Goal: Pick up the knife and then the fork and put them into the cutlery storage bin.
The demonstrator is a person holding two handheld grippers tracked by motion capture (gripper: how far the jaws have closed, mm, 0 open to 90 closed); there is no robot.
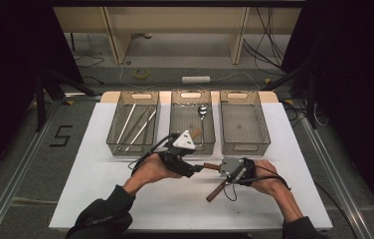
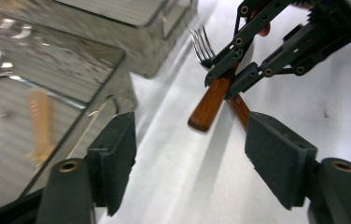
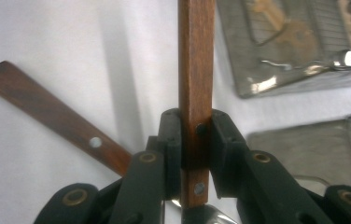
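Note:
My right gripper (image 1: 223, 169) (image 3: 196, 128) is shut on the wooden handle of a fork (image 1: 210, 166) (image 3: 196, 60), held just above the white table (image 1: 125, 199). In the left gripper view the fork (image 2: 213, 95) sticks out of those far jaws, tines up and handle end toward me. My left gripper (image 1: 197, 169) (image 2: 190, 140) stands open just short of that handle end, with nothing between its pads. A second wooden-handled utensil (image 1: 216, 191) (image 3: 47, 109) (image 2: 240, 108) lies flat on the table under the right gripper.
Three metal baskets stand in a row at the back of the table. The left basket (image 1: 138, 93) holds chopsticks (image 1: 134, 124), the middle basket (image 1: 191, 92) a spoon (image 1: 202, 110) and a wooden-handled piece (image 2: 40, 121). The right basket (image 1: 242, 93) looks bare.

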